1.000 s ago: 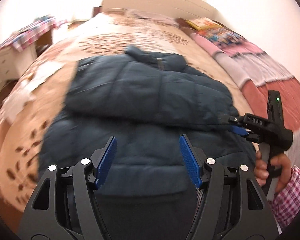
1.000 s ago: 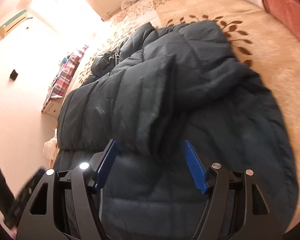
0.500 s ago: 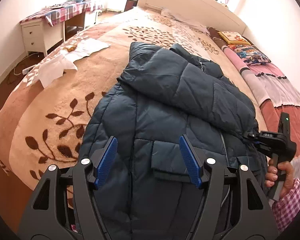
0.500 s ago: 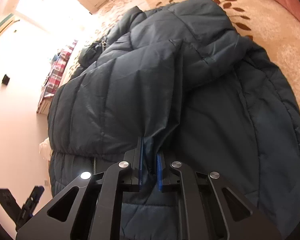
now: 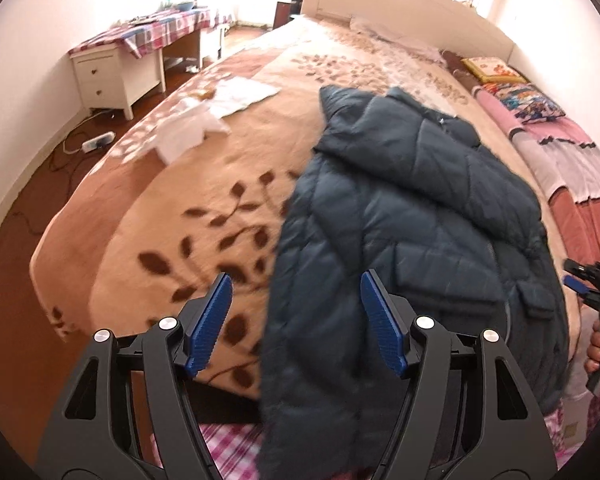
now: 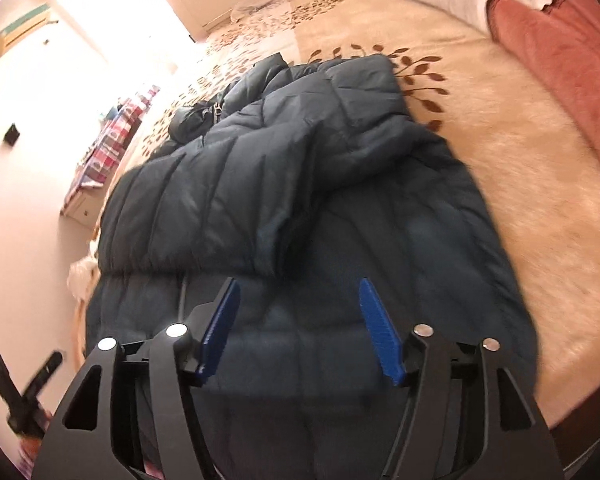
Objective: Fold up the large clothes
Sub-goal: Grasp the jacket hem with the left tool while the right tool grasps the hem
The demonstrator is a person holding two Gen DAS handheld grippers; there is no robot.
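A dark blue puffer jacket (image 5: 412, 216) lies on the bed with a sleeve folded across its front; it also fills the right wrist view (image 6: 300, 208). My left gripper (image 5: 296, 312) is open and empty, held over the jacket's left hem edge near the bed's foot. My right gripper (image 6: 300, 320) is open and empty, just above the jacket's lower part below the folded sleeve. It also shows at the right edge of the left wrist view (image 5: 580, 280). The left gripper appears blurred at the lower left of the right wrist view (image 6: 20, 388).
The bed has a beige leaf-pattern blanket (image 5: 172, 232). White cloths (image 5: 204, 116) lie on its left side. A white nightstand and desk with a plaid cover (image 5: 120, 68) stand at the left wall. Folded pink and red bedding (image 5: 572, 168) lies along the right side.
My right gripper was shut on the folded sleeve's edge half a second ago; it has let go and opened. My left gripper has shifted left toward the jacket's edge.
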